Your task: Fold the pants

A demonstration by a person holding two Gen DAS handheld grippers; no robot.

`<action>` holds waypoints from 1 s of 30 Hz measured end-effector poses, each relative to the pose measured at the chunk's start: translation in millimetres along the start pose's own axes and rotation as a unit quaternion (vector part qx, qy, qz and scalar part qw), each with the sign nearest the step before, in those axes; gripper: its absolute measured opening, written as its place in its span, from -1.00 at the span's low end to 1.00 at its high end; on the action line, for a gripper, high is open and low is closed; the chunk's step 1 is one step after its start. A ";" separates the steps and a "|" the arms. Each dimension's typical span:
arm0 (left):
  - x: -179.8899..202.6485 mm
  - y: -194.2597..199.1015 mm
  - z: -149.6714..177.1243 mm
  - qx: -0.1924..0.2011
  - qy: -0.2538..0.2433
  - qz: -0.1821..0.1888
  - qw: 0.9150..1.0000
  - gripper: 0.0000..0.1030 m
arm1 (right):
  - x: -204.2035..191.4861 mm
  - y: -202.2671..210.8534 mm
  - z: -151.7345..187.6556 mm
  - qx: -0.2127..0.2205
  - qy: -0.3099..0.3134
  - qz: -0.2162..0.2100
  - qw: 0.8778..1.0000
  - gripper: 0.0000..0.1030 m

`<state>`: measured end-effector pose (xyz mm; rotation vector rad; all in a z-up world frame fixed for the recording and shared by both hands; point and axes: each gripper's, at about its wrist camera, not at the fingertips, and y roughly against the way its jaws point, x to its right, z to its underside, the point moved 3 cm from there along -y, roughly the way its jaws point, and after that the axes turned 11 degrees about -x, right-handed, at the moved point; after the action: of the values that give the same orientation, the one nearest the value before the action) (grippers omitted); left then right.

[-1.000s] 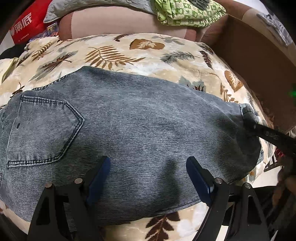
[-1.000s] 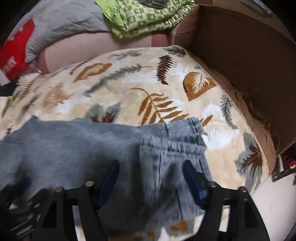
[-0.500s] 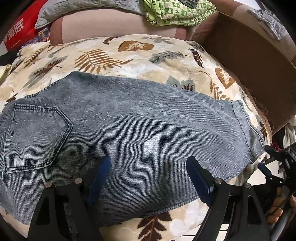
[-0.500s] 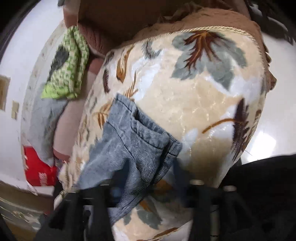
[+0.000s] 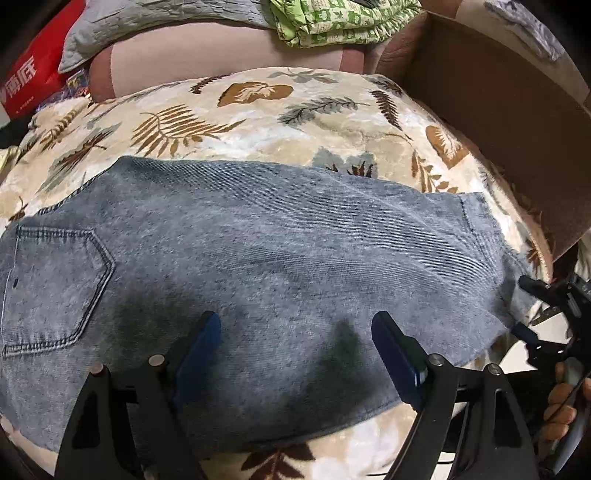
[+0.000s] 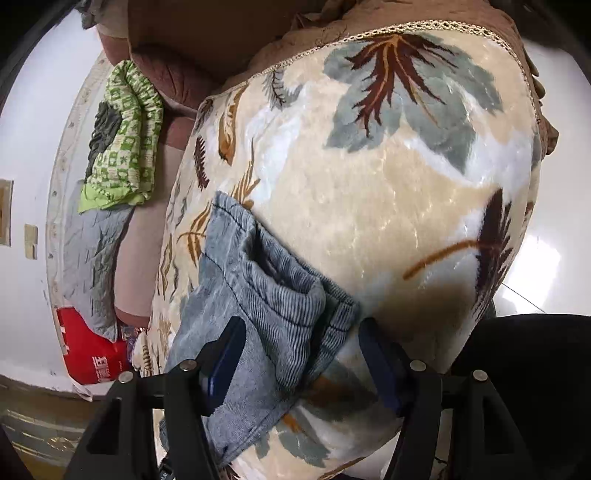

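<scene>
Blue-grey jeans (image 5: 277, 240) lie flat across a leaf-patterned blanket (image 5: 258, 122), with a back pocket (image 5: 55, 288) at the left and the leg hem at the right. My left gripper (image 5: 295, 347) hovers open over the middle of the leg, its blue pads wide apart. My right gripper (image 5: 522, 304) is at the hem by the blanket's right edge. In the right wrist view the gripper (image 6: 301, 350) is open, rolled sideways, and the rumpled hem (image 6: 266, 288) lies loosely between its pads without being pinched.
A green patterned cloth (image 5: 340, 18) and a grey quilt (image 5: 147, 22) lie on the pink cushion behind. A red bag (image 5: 33, 81) is at the far left and a brown panel (image 5: 498, 129) stands at the right. A hand (image 5: 561, 402) holds the right gripper. White floor (image 6: 535, 266) lies beyond the blanket's edge.
My right gripper has let go of the hem, widened its jaws and rolled sideways, dropping to the blanket's edge. The leg now lies flat. My left gripper drifted slightly sideways over the jeans.
</scene>
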<state>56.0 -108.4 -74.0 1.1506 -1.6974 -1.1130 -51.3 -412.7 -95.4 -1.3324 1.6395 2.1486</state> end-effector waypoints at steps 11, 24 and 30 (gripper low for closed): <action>5.5 -0.9 -4.1 0.013 -0.017 -0.030 0.999 0.64 | -5.1 0.0 -5.9 -0.004 0.021 0.027 0.999 -0.50; -11.2 -11.3 -8.2 -0.010 -0.004 -0.026 1.000 0.78 | -121.7 22.1 39.5 0.064 0.228 0.078 0.968 -0.55; -100.8 44.4 10.9 0.044 0.118 -0.004 0.992 0.78 | -222.2 -26.8 149.5 0.034 0.432 0.080 0.897 -0.55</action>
<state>62.5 -0.9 -48.4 1.2903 -1.5709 -0.8764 14.4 -191.7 43.5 -2.4170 2.1100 1.5955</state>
